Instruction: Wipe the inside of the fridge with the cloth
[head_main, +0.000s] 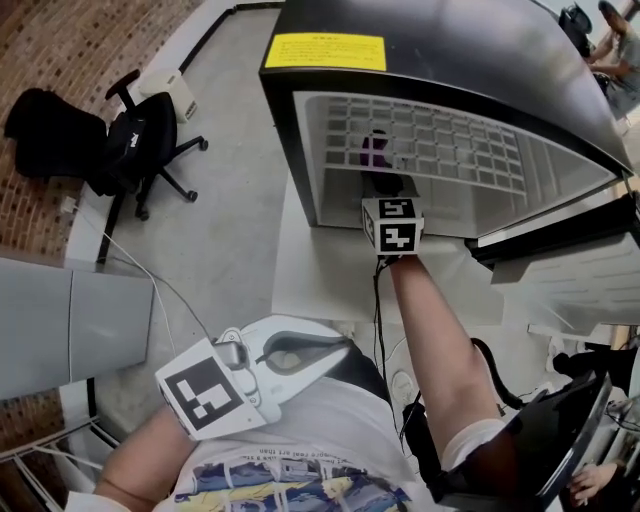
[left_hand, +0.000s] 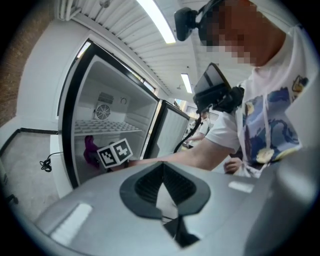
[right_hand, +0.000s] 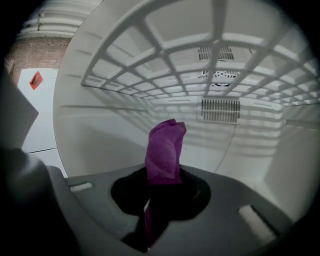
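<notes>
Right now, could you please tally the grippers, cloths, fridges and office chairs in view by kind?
Grippers: 2, the left gripper and the right gripper
Purple cloth: 1
Fridge: 1
Office chair: 1
Total: 5

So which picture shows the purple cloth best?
The right gripper view: the purple cloth stands big, pinched by the right gripper. The head view shows a small bit through the shelf; the left gripper view, a tiny patch.
</notes>
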